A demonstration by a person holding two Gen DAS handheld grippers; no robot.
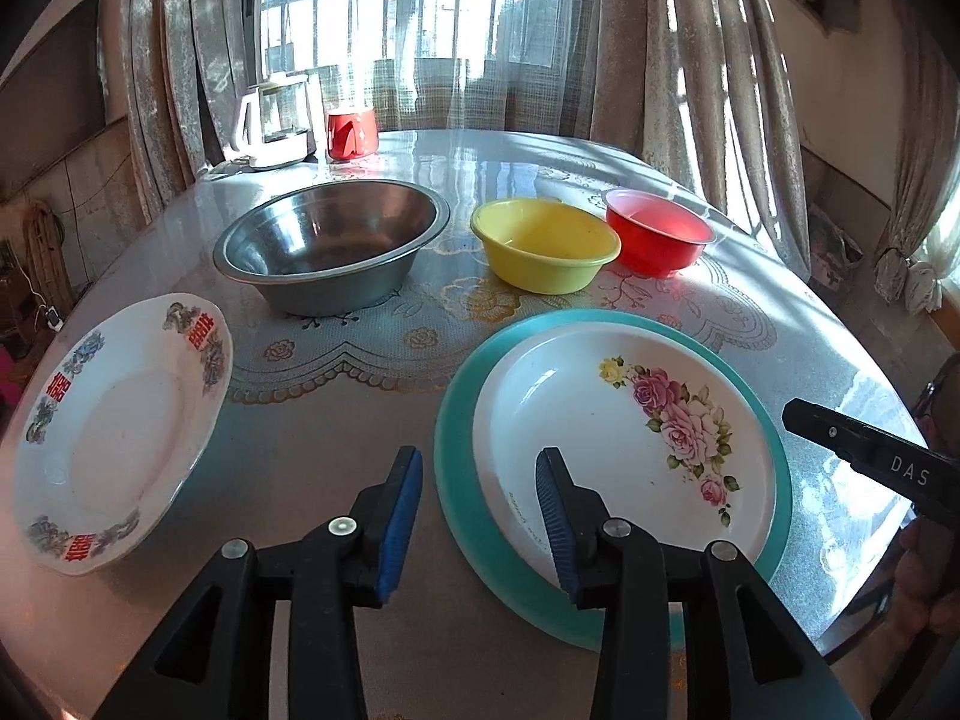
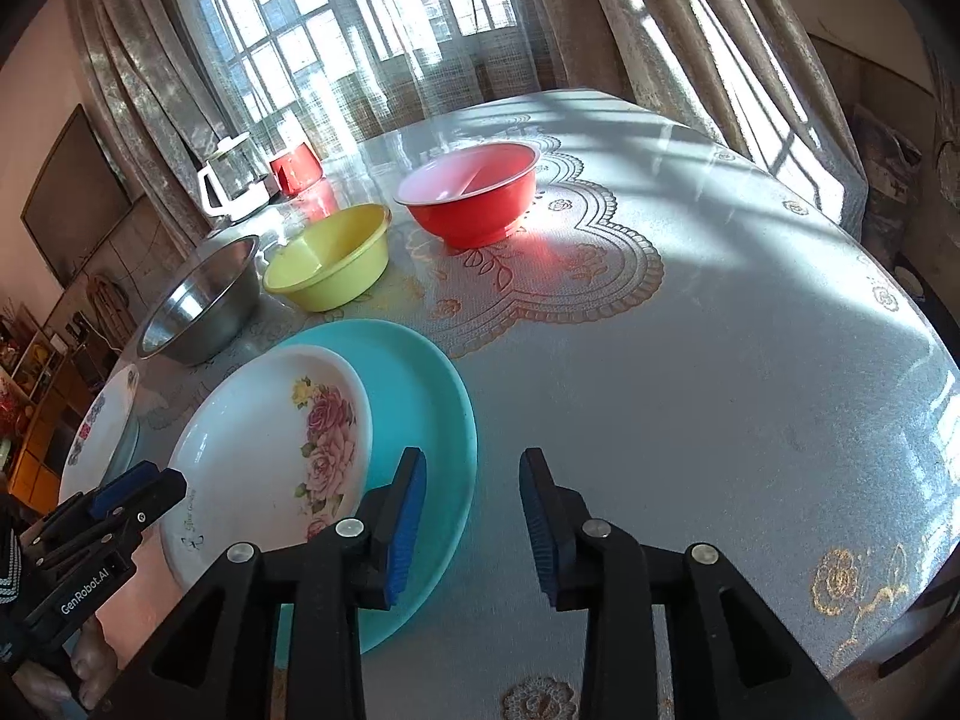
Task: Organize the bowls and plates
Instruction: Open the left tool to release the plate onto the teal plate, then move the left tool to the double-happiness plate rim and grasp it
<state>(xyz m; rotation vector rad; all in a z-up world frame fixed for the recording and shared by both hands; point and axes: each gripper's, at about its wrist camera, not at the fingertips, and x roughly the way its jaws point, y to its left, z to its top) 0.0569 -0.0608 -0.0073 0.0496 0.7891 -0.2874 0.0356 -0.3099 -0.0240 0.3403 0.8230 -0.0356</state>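
A rose-patterned plate (image 2: 264,456) is seen stacked on a teal plate (image 2: 420,414); the right gripper (image 2: 471,516) is held open, empty.

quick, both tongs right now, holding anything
left tongs: open, empty, above the rose plate
right tongs: open, empty

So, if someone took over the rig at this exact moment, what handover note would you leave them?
Left tool: open, empty, above the near rim of the plate stack.
Right tool: open, empty, at the stack's right edge.
Done: white rose-patterned plate sits in the round turquoise plate.
Left: white plate with red characters lies alone on the left; steel bowl, yellow plastic bowl and red plastic bowl stand unnested in a row behind.
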